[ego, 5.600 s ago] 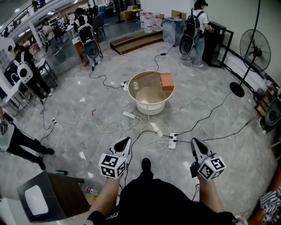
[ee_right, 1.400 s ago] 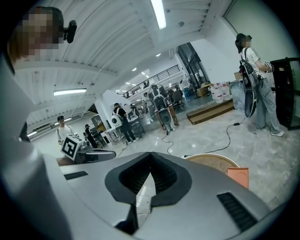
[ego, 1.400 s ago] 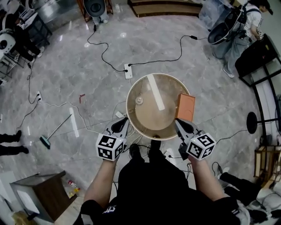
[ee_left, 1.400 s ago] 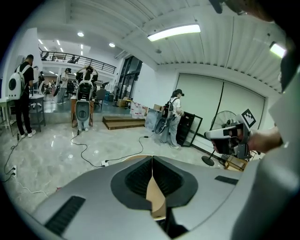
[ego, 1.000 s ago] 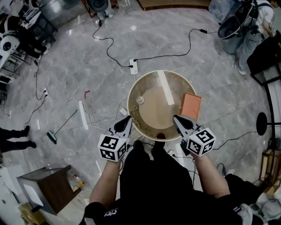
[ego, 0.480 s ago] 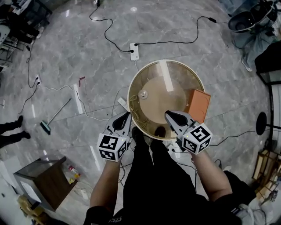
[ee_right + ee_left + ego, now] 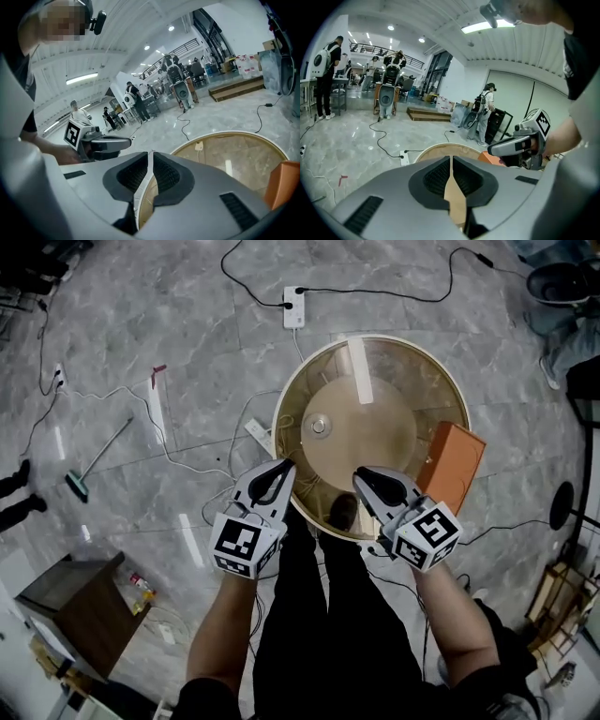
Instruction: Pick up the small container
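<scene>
Tub (image 7: 277, 418) is the big round beige one sitting on the grey marble floor (image 7: 187, 352). The small container (image 7: 319, 425) is down on the tub's bottom, left of the middle and closer to the left rim than the right. It's a little pale round thing standing on its own, nothing touching it. The right gripper view catches it too, tiny, near the tub's far wall.

An orange box (image 7: 455, 465) rests tilted on the tub's right rim, partly sticking out past the edge.

The left gripper (image 7: 279, 470) is right at the near-left edge of the rim. Its fingers (image 7: 438, 176) are pressed tight together with nothing between them. The right gripper (image 7: 364, 478) is a bit further in, just past the near rim and over the inside of the tub. Same deal there, fingers (image 7: 164, 174) squeezed together and empty. Both point toward the far side of the tub, and both are well apart from the container. Can't tell how high above the rim they are.

The person's black trousers (image 7: 319, 615) are right up against the tub's near side. There's a white power strip (image 7: 293, 306) with black cables just beyond the far rim. A broom (image 7: 89, 470) lies off to the left, and a dark wooden cabinet (image 7: 66, 601) stands at the lower left.
</scene>
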Available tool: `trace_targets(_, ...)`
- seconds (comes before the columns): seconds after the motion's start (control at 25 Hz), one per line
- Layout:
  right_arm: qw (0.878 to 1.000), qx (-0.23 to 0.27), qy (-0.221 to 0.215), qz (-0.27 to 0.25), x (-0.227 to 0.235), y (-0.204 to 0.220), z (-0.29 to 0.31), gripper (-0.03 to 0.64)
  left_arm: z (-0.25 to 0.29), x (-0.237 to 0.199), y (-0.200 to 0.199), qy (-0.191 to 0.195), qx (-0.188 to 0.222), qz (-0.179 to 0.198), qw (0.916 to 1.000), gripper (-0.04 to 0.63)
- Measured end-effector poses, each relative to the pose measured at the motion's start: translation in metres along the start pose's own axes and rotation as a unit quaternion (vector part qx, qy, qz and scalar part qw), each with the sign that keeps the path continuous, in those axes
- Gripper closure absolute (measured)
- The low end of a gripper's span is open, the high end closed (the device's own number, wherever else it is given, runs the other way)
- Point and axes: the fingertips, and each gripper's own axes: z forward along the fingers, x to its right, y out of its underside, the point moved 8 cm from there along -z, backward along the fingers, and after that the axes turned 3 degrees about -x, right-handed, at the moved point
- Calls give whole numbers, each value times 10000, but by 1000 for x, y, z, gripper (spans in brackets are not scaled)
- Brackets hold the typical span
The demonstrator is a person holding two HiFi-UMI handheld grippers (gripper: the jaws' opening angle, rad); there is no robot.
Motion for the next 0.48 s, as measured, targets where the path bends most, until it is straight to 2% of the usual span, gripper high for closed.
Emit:
trace_targets(0.08,9998,-46,117,120,18,19,13,566,20,-8,16,80,59,-22,9999,573)
trace_targets(0.12,9997,-54,150,171,26,28,19,566,29,-10,25,122,64,-65,9999,546)
trace_targets(0.2,9995,-19,188,259,39,43,28,566,46,-13,41,171,17,-23,9999,444)
trace_targets(0.32,9990,86,259,360,58,57,41,566,72,-18,62,75,-158,303,9994,377)
trace_targets(0.48,9986,96,328,415,69,69,50,566,98,-22,85,96,-211,234,9995,299)
